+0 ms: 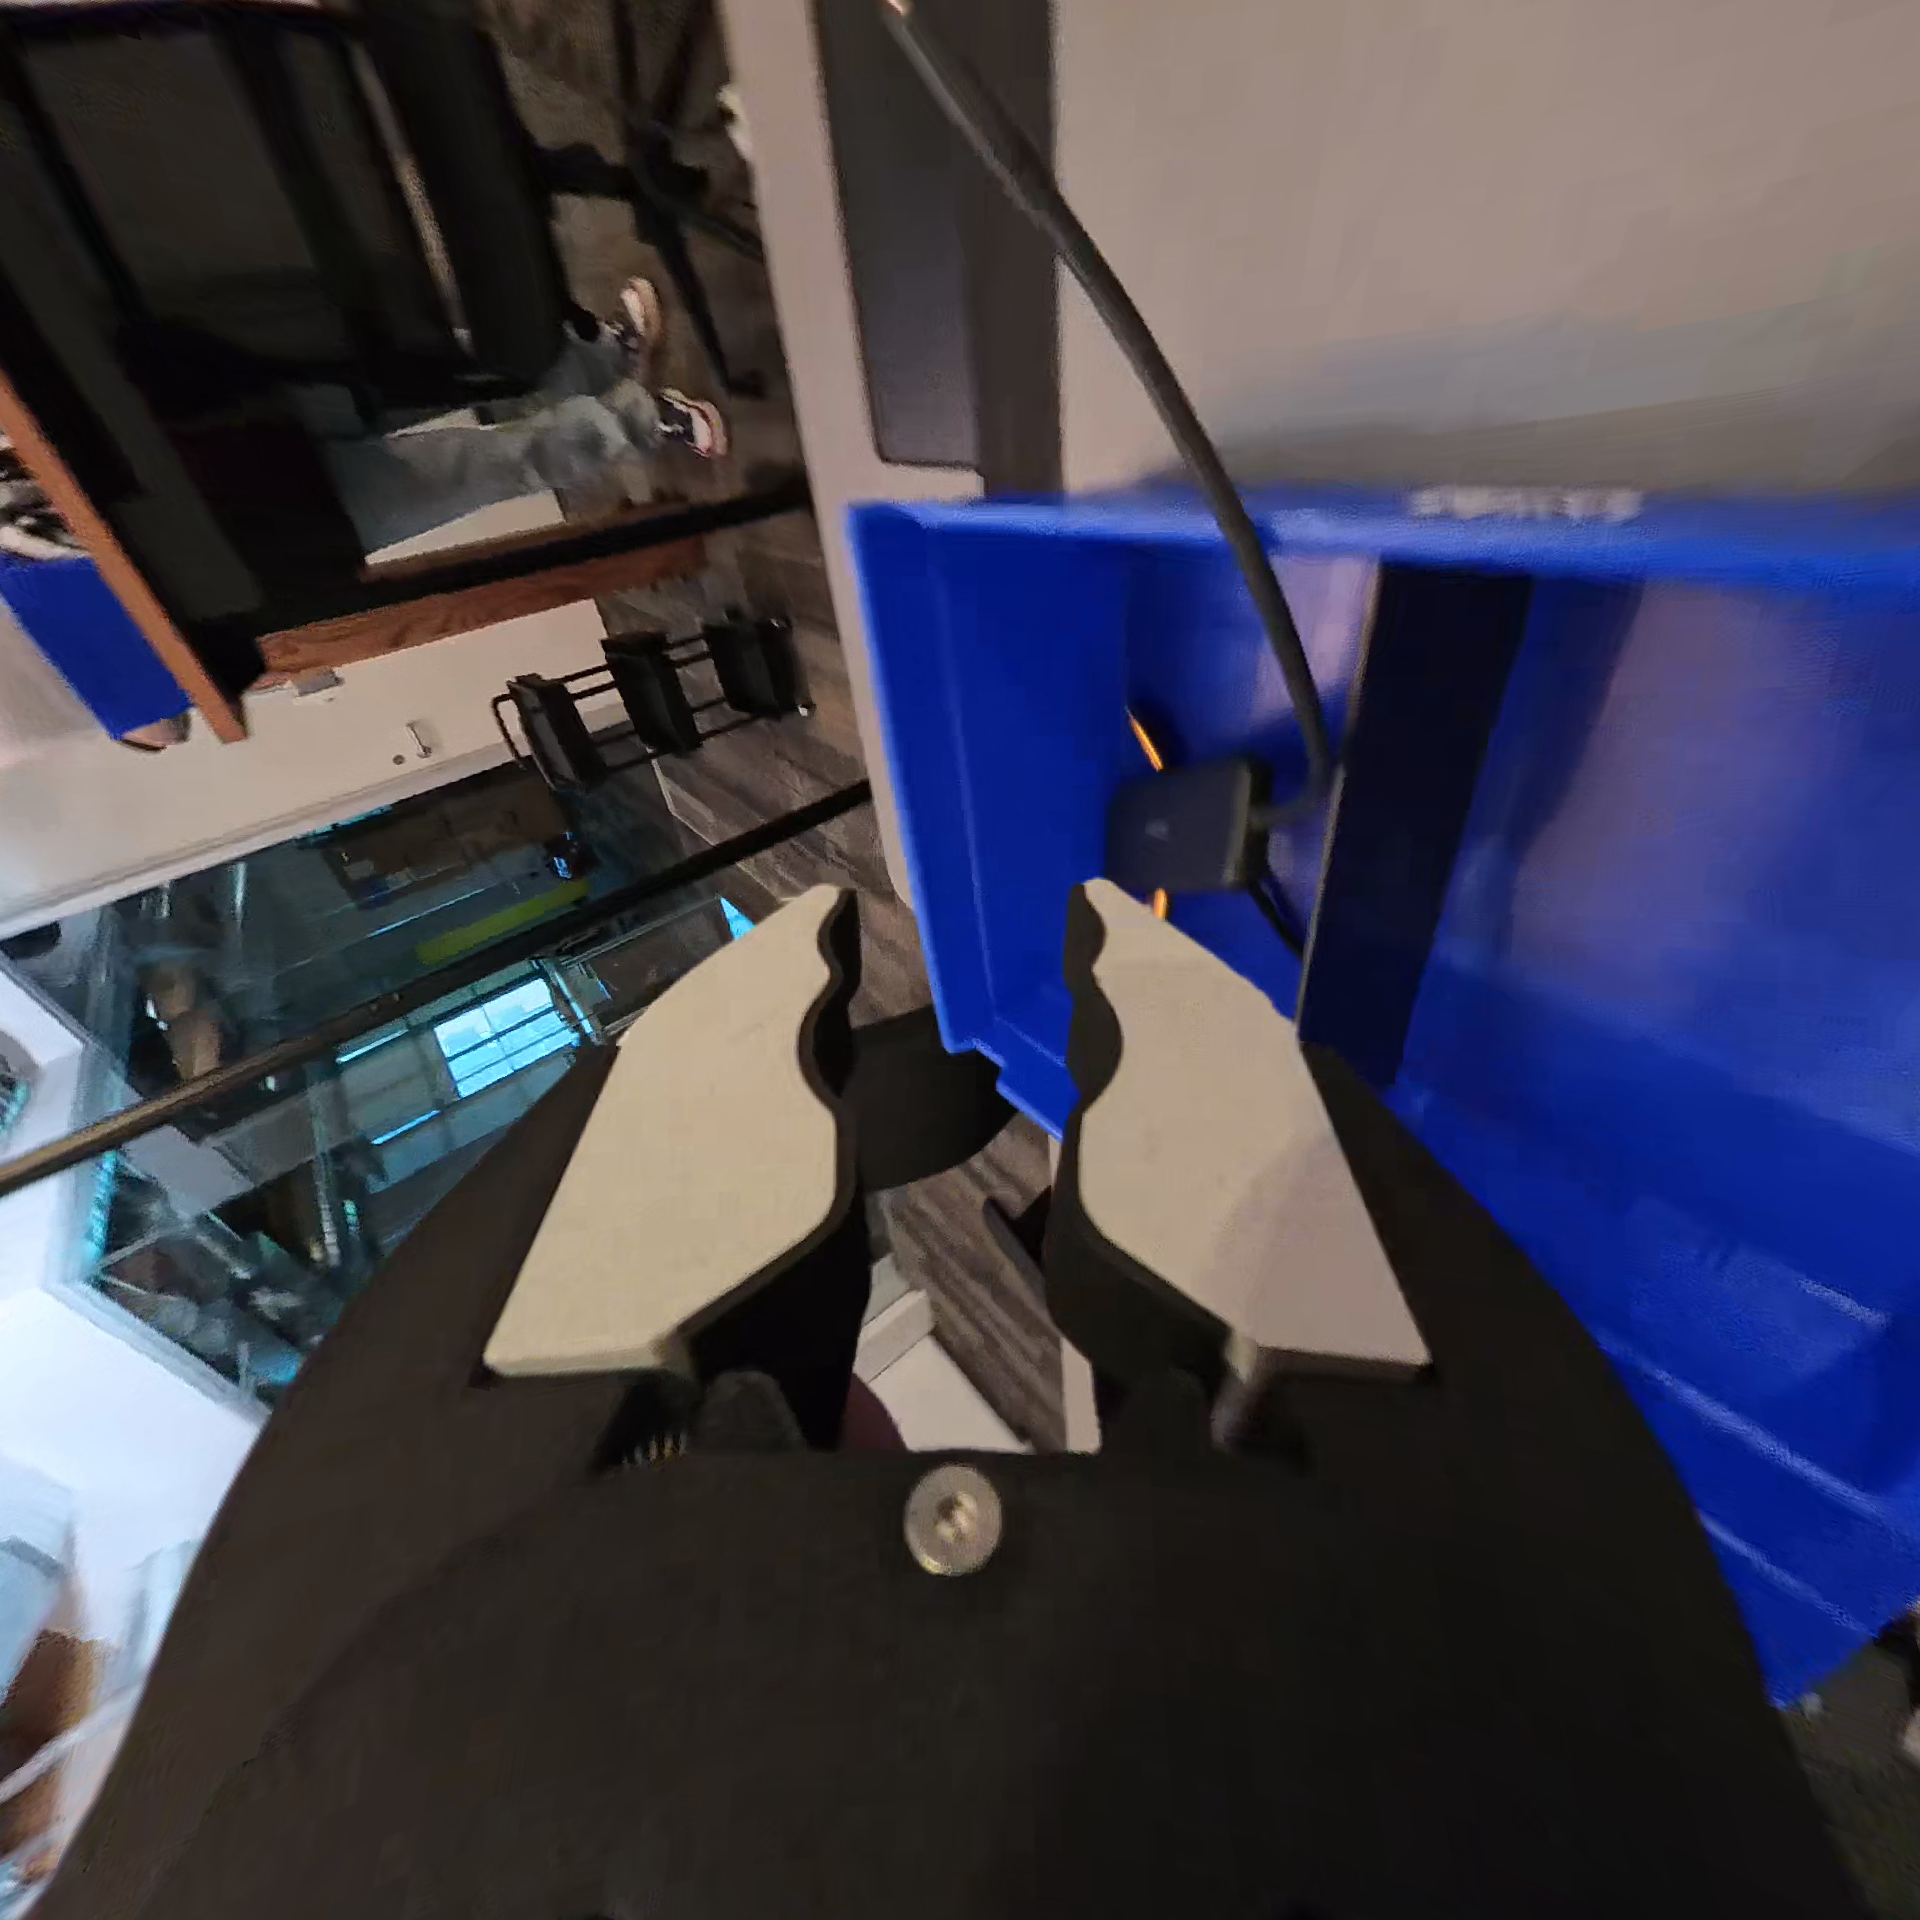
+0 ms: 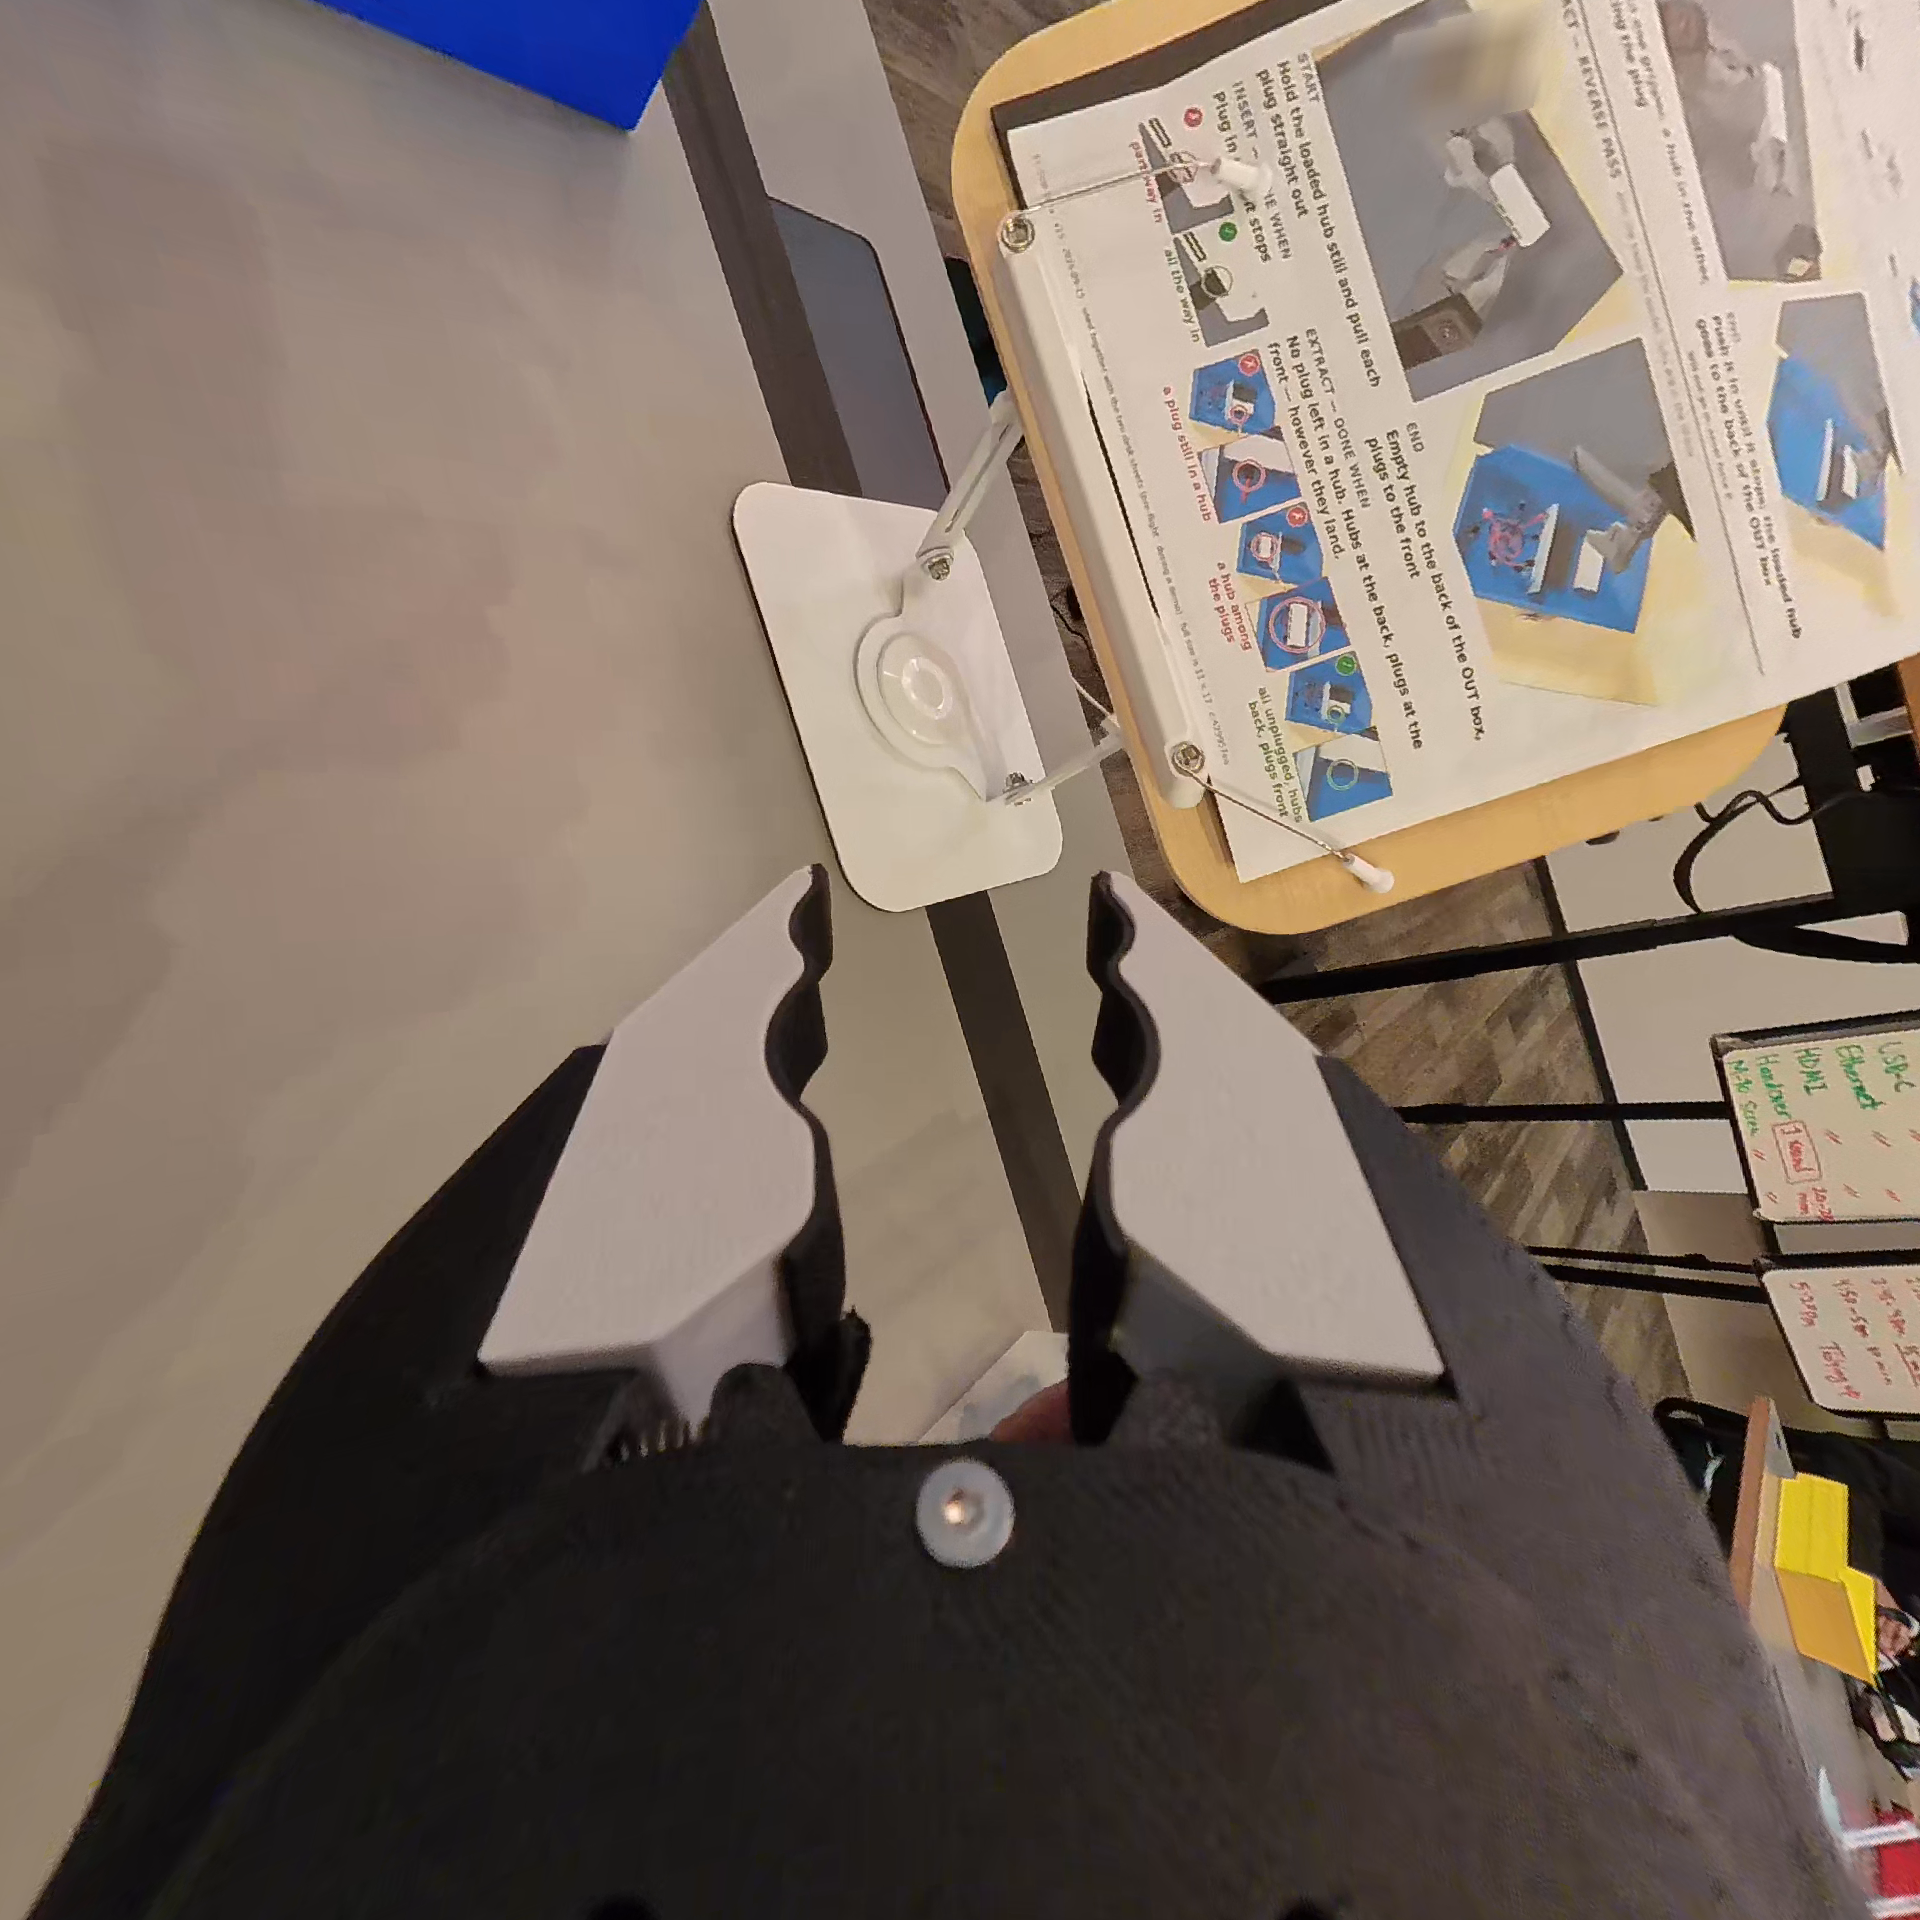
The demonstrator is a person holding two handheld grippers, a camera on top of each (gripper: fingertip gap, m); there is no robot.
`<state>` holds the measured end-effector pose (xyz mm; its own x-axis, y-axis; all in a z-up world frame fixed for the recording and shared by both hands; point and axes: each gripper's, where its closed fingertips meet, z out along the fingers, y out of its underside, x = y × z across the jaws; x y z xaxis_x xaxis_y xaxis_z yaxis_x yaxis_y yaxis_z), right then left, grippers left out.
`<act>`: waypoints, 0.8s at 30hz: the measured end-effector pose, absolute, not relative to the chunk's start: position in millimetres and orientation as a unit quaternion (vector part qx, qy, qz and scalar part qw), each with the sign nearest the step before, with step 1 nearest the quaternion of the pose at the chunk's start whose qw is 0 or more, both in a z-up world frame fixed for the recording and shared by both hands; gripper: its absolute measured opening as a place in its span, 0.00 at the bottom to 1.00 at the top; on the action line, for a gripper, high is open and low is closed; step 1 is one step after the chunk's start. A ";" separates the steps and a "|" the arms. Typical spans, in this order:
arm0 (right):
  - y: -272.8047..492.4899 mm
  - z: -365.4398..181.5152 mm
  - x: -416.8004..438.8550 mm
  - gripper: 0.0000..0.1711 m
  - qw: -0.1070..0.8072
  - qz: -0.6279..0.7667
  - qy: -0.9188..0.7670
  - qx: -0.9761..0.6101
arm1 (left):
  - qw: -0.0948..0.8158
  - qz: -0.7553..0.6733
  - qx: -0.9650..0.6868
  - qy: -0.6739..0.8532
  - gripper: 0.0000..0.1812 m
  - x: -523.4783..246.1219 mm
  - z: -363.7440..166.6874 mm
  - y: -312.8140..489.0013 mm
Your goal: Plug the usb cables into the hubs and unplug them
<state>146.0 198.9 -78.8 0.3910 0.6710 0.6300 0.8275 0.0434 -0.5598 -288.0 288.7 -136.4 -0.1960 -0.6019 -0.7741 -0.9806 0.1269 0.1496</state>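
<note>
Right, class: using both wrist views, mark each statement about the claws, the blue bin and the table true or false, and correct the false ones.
1. The left claw is open and holds nothing. True.
2. A dark hub with a black cable lies inside the blue bin. True.
3. The right claw grips a USB plug. False: it is open and empty.
4. A white stand base sits at the grey table edge. True.
5. The instruction sheets lie inside the blue bin. False: they rest on a wooden board beyond the table.
</note>
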 end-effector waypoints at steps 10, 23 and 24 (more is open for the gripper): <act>205.9 -95.1 145.7 0.27 0.451 -0.090 -0.554 -0.694 | 0.197 0.326 -0.534 0.755 0.15 -345.4 -197.7 317.7; 213.6 -106.5 155.5 0.27 0.437 -0.083 -0.547 -0.709 | 0.212 0.243 -0.536 0.780 0.13 -346.4 -238.7 335.1; 214.5 -108.5 156.0 0.27 0.435 -0.084 -0.547 -0.711 | 0.207 0.246 -0.528 0.786 0.14 -345.4 -239.0 336.0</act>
<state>156.0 214.5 -108.5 0.3881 0.7045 0.5942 0.8500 -0.0243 -0.5263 -345.4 336.0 -239.0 -0.3558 -0.7285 -0.5854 -0.9322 0.3213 0.1668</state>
